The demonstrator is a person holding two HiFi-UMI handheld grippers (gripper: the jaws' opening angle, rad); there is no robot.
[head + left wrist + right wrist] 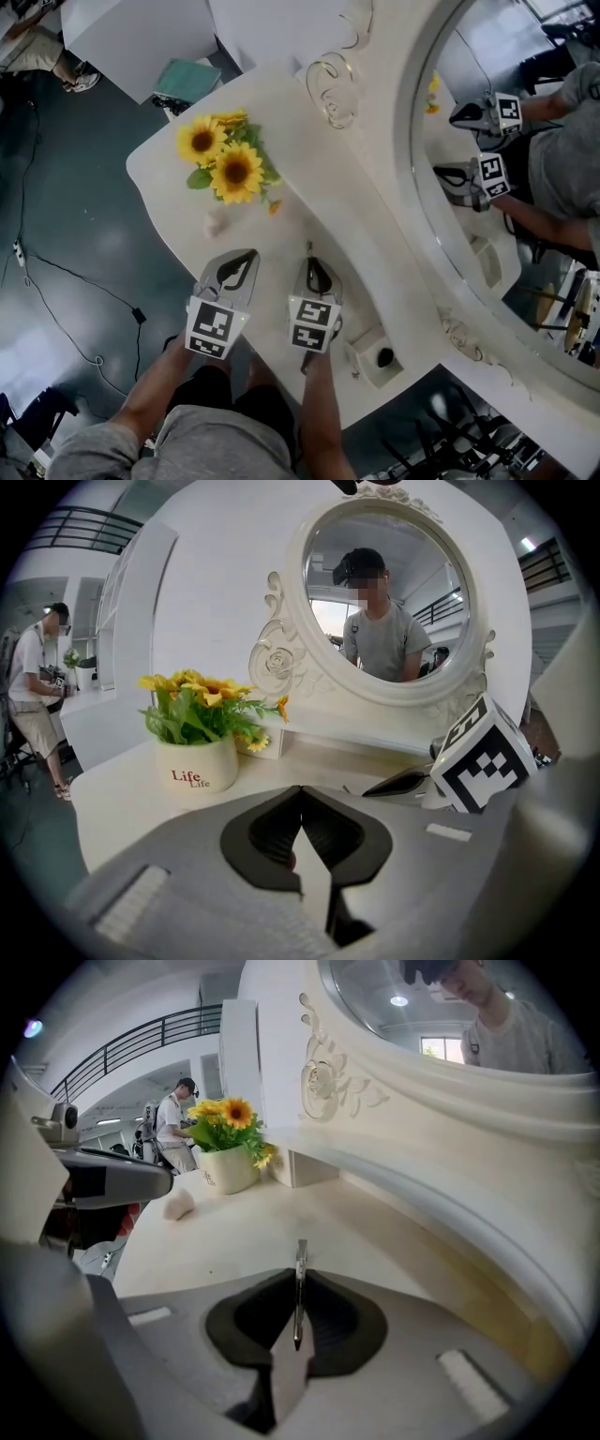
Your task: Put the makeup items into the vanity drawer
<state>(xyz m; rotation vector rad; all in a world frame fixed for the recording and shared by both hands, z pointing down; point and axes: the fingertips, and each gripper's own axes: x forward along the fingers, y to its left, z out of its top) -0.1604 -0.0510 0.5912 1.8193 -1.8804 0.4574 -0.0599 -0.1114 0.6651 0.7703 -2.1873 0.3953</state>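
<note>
Right gripper view: right gripper (300,1279) clamped on thin metal stick (300,1251). Stick upright between pads, well apart from flower pot (228,1171), on near side. Stick flat, silver, narrow. Probably light, stiff, slippery; hold at middle, end may be sharp. Pink sponge (178,1204) near pot, looks soft.

Left gripper view: left gripper (301,791) clenched, tips meeting, nothing seen inside. Pot ahead, to left.

Head view: open drawer (366,342) far from pot, just past right gripper. Stick not yet inside.

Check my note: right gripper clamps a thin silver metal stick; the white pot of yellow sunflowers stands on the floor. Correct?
Not the floor: the white pot of yellow sunflowers stands on the white vanity tabletop, as the right gripper view shows. The rest holds.
</note>
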